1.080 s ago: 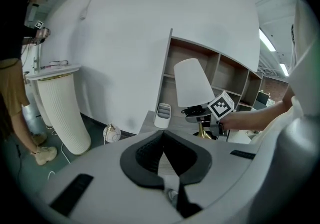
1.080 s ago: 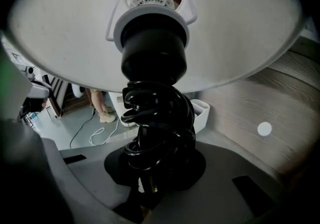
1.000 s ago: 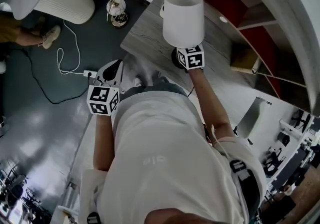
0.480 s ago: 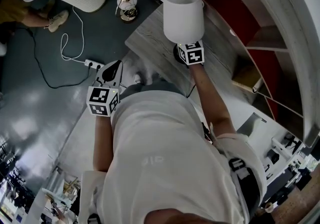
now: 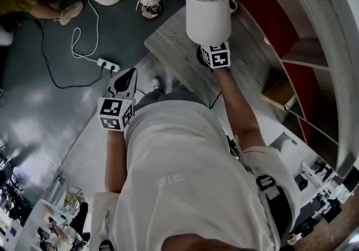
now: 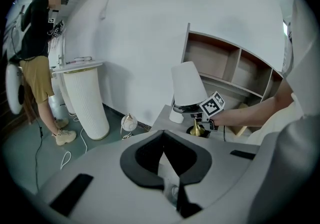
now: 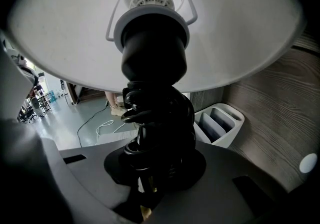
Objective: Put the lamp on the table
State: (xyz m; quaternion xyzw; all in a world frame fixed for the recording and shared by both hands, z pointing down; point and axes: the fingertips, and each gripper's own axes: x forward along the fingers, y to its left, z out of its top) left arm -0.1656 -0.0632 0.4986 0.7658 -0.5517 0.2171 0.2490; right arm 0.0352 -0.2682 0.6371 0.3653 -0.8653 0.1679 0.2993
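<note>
1. Fingers of the right gripper (image 7: 150, 180) clench the lamp (image 5: 207, 11) by its black stem.
2. Lamp stands upright over the worktop (image 5: 176, 64), near its left corner.
3. Left gripper (image 6: 165, 163) fingers are pressed together, empty.

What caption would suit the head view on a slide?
Right gripper holds a white-shaded lamp at the wooden table; left gripper hangs empty.

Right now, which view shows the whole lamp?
Left gripper view: the lamp shows side-on, shade to foot. Head view gives mostly its shade from above; right gripper view, only underside and stem.
</note>
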